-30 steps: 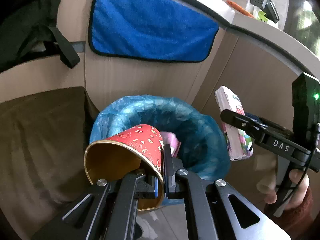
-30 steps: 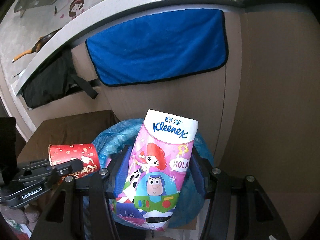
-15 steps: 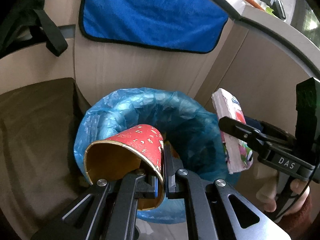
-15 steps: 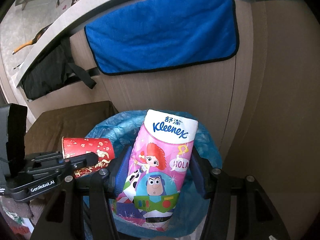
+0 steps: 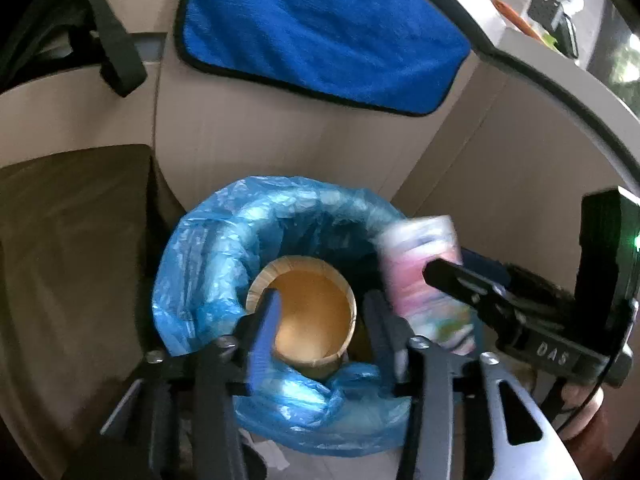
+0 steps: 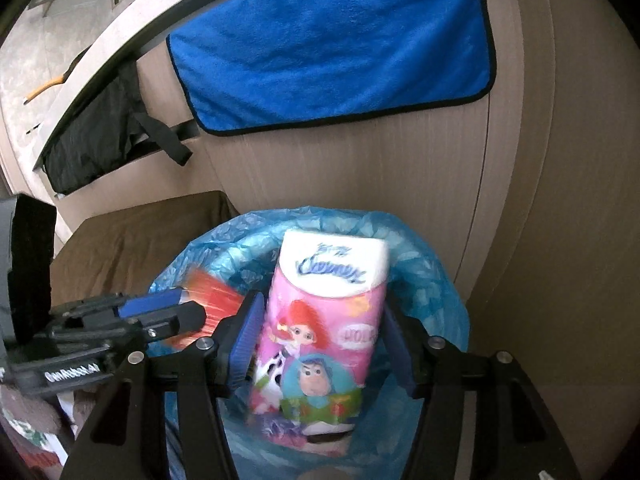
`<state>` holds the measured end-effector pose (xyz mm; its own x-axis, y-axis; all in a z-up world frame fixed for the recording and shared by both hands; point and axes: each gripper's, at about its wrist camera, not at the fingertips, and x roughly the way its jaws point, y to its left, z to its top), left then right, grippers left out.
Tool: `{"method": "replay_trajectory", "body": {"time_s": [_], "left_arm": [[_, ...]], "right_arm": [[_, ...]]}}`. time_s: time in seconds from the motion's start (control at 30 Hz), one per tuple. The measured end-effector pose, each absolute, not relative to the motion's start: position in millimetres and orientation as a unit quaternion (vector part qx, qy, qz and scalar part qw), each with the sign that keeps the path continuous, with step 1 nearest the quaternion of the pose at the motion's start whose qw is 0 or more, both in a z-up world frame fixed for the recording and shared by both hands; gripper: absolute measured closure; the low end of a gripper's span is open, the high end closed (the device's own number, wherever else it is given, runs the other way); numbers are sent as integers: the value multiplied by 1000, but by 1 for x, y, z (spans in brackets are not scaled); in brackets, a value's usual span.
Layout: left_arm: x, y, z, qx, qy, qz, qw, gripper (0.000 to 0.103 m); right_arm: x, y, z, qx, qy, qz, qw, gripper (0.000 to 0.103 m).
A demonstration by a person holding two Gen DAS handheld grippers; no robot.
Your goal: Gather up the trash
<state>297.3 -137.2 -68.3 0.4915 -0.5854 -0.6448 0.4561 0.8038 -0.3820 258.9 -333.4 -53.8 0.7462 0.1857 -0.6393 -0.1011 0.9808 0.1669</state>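
Paper cup (image 5: 308, 312), light and crushable, sat in the bin (image 5: 200, 280) between the left gripper's (image 5: 320, 320) parted jaws; the right gripper (image 6: 320, 340), also parted, flanked the soft pack (image 6: 320, 332).

My left gripper (image 5: 320, 320) shows matt black arms with silvery metal screws above the paper cup (image 5: 308, 320), whose inside is smooth tan, within the glossy, crinkled blue plastic bin liner (image 5: 208, 256), while my right gripper (image 6: 320, 344) frames a glossy plastic-wrapped tissue pack (image 6: 324, 328) below a fuzzy blue cloth (image 6: 332, 44) on matt wood-grain panelling (image 6: 360, 176).

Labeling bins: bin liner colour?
Translucent blue bin liner, clearest in the left wrist view.
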Motion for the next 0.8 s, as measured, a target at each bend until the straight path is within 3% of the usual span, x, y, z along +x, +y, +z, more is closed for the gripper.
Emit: {"method": "replay_trajectory", "body": {"time_s": [0.1, 0.17, 0.3, 0.5, 0.63, 0.8], "left_arm": [[297, -130, -64, -90, 402, -290, 864, 45], [292, -124, -59, -90, 396, -276, 871, 32], [261, -110, -42, -73, 375, -247, 891, 20], [176, -64, -14, -8, 327, -175, 929, 19], [116, -33, -3, 21, 290, -142, 946, 19], [57, -12, 3, 16, 264, -60, 963, 19]], "right_arm": [[254, -333, -53, 56, 347, 69, 934, 47], [249, -333, -52, 57, 351, 65, 932, 46], [230, -333, -46, 71, 351, 62, 932, 46], [168, -313, -29, 70, 328, 56, 940, 46], [115, -282, -19, 40, 303, 59, 950, 30], [57, -244, -19, 23, 280, 77, 957, 27]]}}
